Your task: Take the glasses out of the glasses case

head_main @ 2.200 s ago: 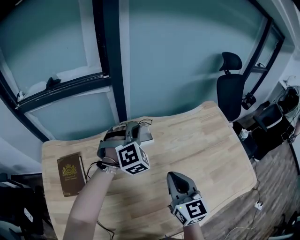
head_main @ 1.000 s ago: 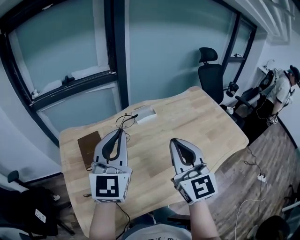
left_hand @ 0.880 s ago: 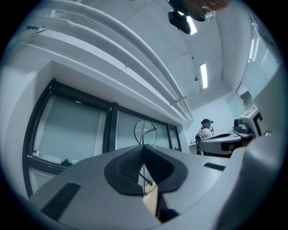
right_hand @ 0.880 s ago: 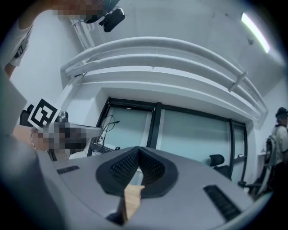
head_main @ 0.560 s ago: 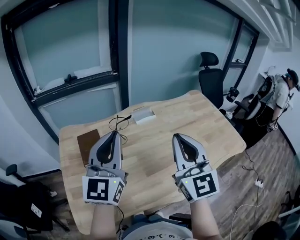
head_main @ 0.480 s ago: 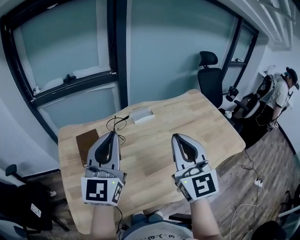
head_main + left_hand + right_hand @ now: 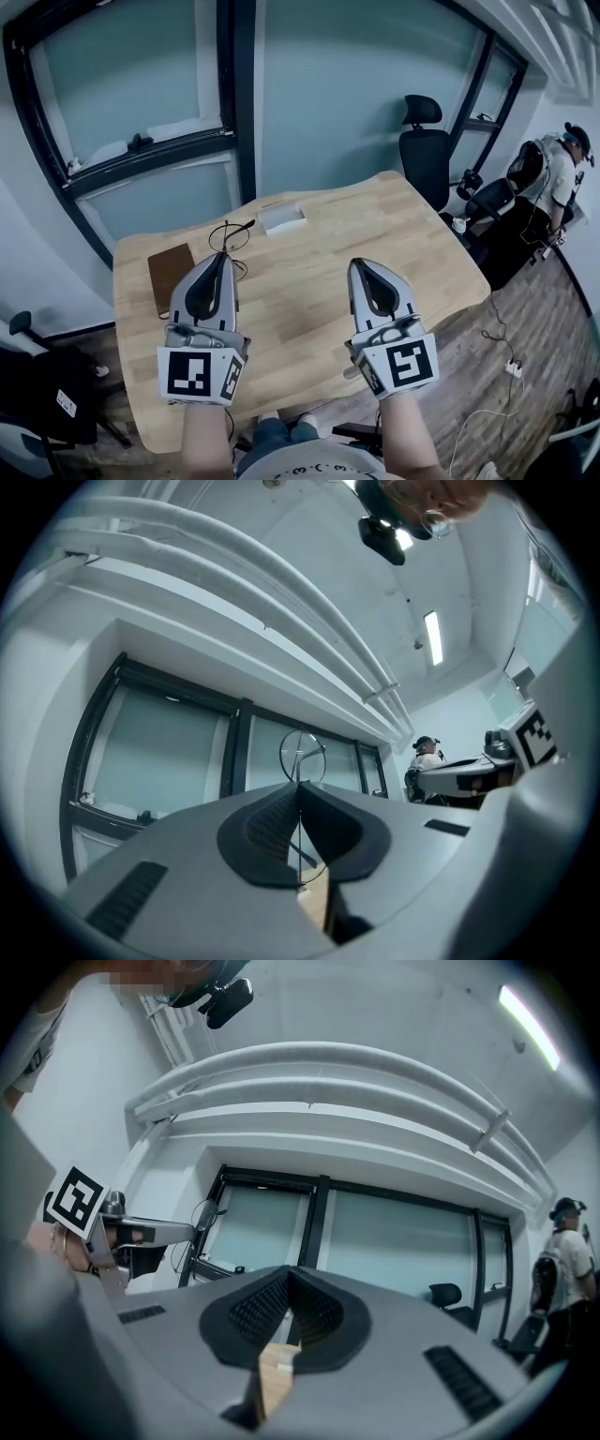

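Glasses pinched in the left gripper above a wooden table

Thin, dark, round-rimmed wire glasses (image 7: 228, 235) are gripped by one slender arm in the closed jaws of the left gripper (image 7: 222, 255) and held clear of the table (image 7: 319, 272); in the head view they are seen between a flat brown case (image 7: 169, 272) and a small pale box (image 7: 281, 217), both lying on the top. The right gripper (image 7: 361, 263) is pressed together on nothing. The table is of pale, grained wood with rounded edges. Frosted panes in dark frames (image 7: 234, 94), a black office chair (image 7: 424, 150) and plank flooring (image 7: 525, 347) are seen around it.
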`<action>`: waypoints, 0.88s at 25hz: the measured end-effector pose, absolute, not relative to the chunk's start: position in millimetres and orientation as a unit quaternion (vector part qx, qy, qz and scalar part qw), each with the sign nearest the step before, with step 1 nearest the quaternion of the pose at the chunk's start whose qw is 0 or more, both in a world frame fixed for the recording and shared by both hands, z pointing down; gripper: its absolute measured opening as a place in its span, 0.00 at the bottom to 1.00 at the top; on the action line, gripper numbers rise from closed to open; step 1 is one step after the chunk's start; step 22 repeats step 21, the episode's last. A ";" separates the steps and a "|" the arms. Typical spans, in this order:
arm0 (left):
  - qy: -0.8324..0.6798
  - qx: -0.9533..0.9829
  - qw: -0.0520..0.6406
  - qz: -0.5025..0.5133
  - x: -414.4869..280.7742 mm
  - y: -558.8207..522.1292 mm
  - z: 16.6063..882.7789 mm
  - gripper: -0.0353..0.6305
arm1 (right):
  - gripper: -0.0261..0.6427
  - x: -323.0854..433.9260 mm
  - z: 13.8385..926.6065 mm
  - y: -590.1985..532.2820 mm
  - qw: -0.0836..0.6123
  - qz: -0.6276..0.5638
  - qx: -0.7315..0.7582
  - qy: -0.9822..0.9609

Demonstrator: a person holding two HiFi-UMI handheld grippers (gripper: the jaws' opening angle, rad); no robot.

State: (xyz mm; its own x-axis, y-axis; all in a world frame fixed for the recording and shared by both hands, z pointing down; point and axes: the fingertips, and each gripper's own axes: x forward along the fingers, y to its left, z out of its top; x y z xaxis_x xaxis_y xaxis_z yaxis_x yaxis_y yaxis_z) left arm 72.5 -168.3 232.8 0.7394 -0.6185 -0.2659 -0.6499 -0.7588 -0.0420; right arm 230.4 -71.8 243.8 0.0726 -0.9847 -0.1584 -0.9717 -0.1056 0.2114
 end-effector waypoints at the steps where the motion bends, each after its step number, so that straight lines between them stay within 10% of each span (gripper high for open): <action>1: 0.342 -0.930 0.066 0.119 73.4 -167.5 232.8 0.09 | 0.06 231.4 244.3 -70.8 0.025 -0.131 0.731 -0.669; 22: 0.343 -0.927 0.076 0.128 84.1 -165.9 222.9 0.09 | 0.06 249.0 234.4 -61.2 0.011 -0.143 0.742 -0.655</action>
